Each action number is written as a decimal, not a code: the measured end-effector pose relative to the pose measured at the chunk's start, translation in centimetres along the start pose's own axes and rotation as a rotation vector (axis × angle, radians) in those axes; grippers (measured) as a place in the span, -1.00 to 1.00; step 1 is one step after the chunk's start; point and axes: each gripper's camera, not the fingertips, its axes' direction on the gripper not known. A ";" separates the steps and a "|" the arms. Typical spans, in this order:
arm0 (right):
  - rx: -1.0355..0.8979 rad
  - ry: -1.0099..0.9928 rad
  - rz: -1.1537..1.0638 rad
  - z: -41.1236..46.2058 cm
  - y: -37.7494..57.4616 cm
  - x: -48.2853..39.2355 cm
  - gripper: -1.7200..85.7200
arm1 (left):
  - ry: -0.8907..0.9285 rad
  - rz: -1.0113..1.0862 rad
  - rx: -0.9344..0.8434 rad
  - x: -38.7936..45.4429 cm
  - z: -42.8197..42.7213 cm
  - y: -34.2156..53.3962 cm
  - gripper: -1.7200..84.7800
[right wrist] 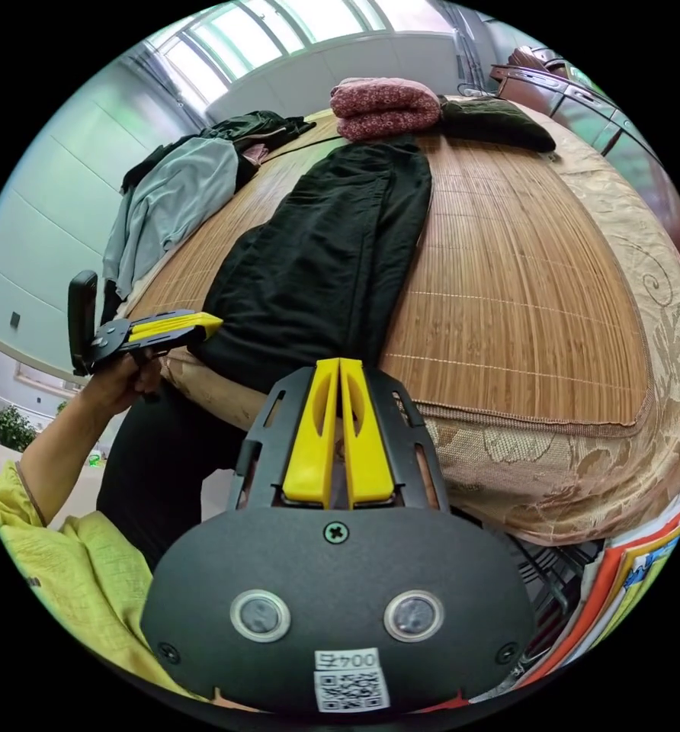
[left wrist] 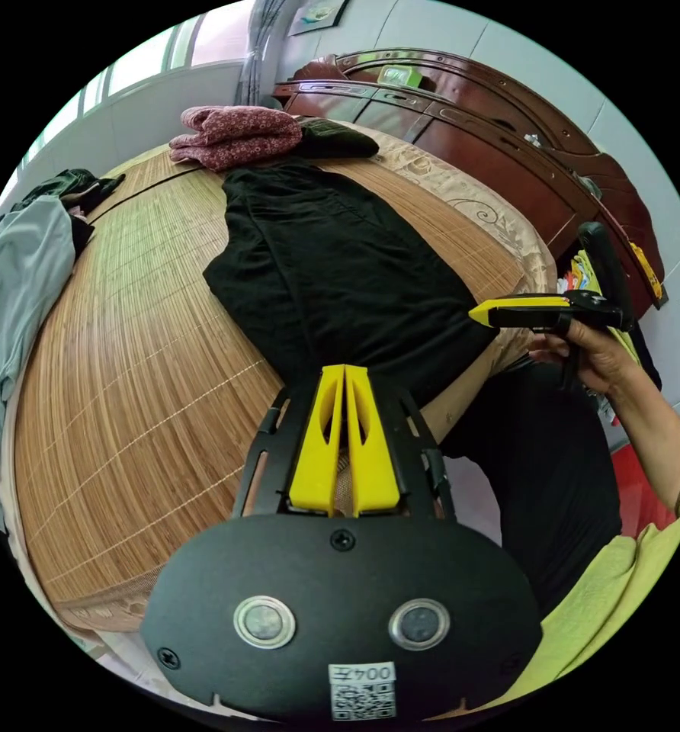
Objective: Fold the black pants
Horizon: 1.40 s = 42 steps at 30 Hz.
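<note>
The black pants (left wrist: pixel 332 267) (right wrist: pixel 325 259) lie lengthwise on a bamboo mat (left wrist: pixel 142 358) (right wrist: pixel 523 305) that covers the bed, with one end at the bed's near edge. In the left gripper view my left gripper (left wrist: pixel 344 371) has its yellow jaws pressed together, empty, tips over the pants' near end. My right gripper (left wrist: pixel 475 313), held in a hand, hovers just off the pants' right edge with its jaws together. The right gripper view has my right gripper (right wrist: pixel 338 364) shut and empty above the near edge, and the left gripper (right wrist: pixel 212 324) beside the pants' left corner.
A folded red patterned garment (left wrist: pixel 233 133) (right wrist: pixel 386 103) and a dark folded item (left wrist: pixel 336 137) (right wrist: pixel 496 122) lie at the mat's far end. A grey-blue garment (left wrist: pixel 20 282) (right wrist: pixel 176 198) is heaped at one side. A wooden headboard (left wrist: pixel 492 130) borders the bed. The person stands at the near edge.
</note>
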 end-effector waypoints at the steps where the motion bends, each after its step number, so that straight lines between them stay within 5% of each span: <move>1: -0.004 0.008 0.012 0.4 -0.1 0.0 -0.97 | -0.015 0.013 0.004 0.0 0.0 0.1 -0.96; 19: 0.029 0.023 0.000 4.5 3.4 -3.3 -0.96 | -0.047 -0.006 0.006 -6.4 0.8 1.1 -0.96; 26: 0.218 -0.295 0.154 1.4 8.6 -1.7 -0.80 | 0.423 -0.506 0.168 -18.6 -1.2 6.4 -0.95; 42: 0.095 0.105 -0.503 13.6 13.2 -32.6 -0.71 | 0.701 -0.895 0.234 -29.6 0.6 17.2 -0.79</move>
